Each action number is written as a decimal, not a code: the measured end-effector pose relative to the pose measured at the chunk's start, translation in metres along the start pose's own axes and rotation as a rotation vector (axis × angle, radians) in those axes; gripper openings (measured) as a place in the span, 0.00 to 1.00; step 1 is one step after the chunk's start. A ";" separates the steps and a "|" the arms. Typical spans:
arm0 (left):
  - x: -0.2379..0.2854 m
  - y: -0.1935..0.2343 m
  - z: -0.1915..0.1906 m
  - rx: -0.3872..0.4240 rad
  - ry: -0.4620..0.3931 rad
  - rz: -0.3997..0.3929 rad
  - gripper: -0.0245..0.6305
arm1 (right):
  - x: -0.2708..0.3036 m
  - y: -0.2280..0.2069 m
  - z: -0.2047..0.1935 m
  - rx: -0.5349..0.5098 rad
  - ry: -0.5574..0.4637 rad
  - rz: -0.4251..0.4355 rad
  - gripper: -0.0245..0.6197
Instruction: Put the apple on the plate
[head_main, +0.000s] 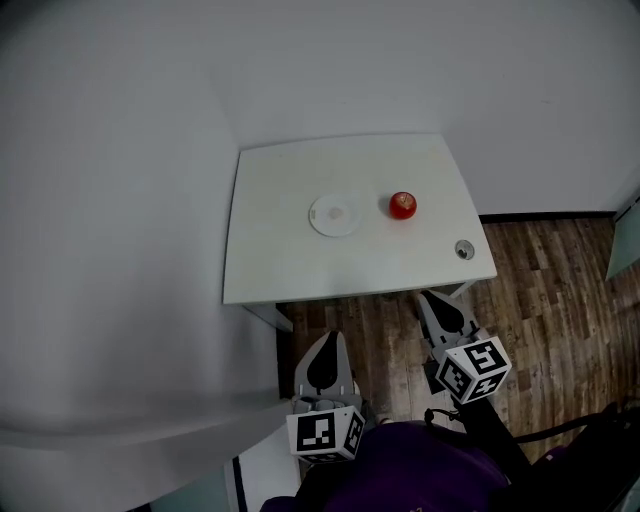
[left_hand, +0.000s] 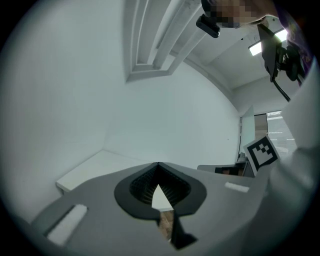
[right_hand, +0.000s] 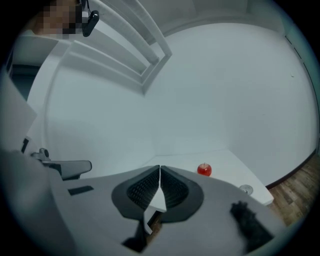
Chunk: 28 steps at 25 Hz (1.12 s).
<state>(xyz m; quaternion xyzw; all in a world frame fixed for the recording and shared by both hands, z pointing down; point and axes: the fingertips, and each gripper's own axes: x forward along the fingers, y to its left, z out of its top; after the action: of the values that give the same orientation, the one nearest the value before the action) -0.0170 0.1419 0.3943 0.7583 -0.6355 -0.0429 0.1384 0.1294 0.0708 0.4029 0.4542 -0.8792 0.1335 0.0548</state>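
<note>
Red apple (head_main: 402, 205) upright on the white tabletop (head_main: 280, 260), near the right side of the round white plate (head_main: 334, 214) and not touching it. Small round metal fitting (head_main: 464, 249) close to the tabletop's near right corner. Left claw (left_hand: 158, 164) pressed closed, tips meeting, gripping nothing. Right claw (right_hand: 159, 168) likewise closed and empty, pointing toward the tabletop, apple ahead and slightly right of its tips. Both claws short of the tabletop's near edge, above wood floor (head_main: 560, 280).
</note>
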 end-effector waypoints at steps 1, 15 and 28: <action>0.007 0.007 0.002 -0.002 -0.001 -0.001 0.05 | 0.009 -0.001 0.000 0.002 0.001 -0.005 0.06; 0.064 0.063 0.007 -0.026 0.044 -0.045 0.05 | 0.084 -0.008 0.000 0.015 0.039 -0.071 0.06; 0.133 0.077 0.008 -0.032 0.067 0.000 0.05 | 0.140 -0.076 0.004 0.003 0.095 -0.090 0.06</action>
<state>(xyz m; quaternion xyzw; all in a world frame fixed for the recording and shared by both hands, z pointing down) -0.0668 -0.0007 0.4219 0.7572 -0.6297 -0.0277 0.1715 0.1099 -0.0823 0.4435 0.4865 -0.8540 0.1538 0.1018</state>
